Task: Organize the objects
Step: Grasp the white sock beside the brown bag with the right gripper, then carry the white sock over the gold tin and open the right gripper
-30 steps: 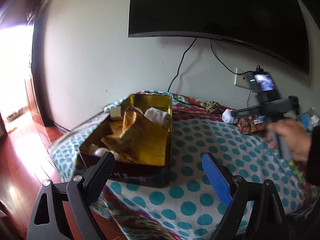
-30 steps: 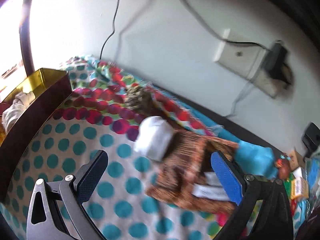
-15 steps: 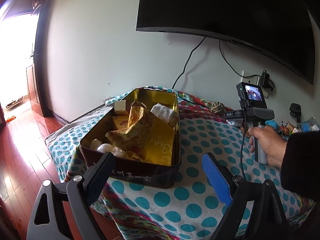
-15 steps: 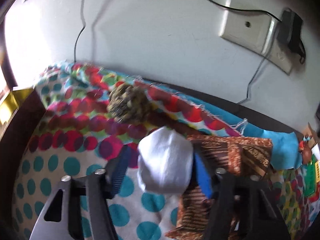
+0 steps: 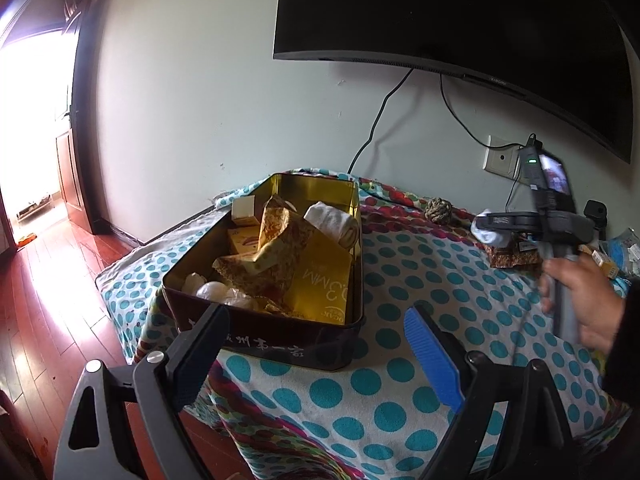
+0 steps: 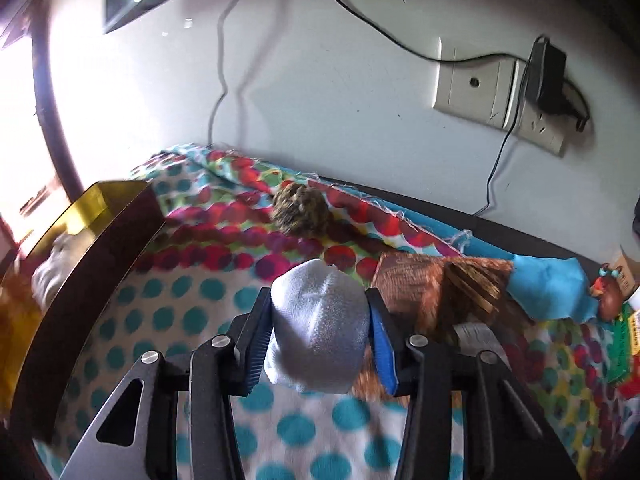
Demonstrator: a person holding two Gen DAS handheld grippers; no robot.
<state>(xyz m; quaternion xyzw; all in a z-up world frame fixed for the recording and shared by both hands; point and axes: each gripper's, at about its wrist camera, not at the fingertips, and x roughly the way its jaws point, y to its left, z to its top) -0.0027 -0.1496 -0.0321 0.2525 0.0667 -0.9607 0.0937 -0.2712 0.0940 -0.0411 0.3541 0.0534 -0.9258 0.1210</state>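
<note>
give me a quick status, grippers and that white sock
Right gripper shut on white sock, lifted off the cloth. Left gripper open, empty, facing tin box. Nothing between sock and box.

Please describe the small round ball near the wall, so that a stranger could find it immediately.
Start at the tin on the dotted cloth and look right, toward the wall socket. The ball lies there on the cloth's red-dotted edge. It alone is brownish, rough and woven.

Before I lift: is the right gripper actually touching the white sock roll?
Touching. The right wrist view shows the right gripper with both fingers pressed flat against the sides of the white sock roll, no gap.
</note>
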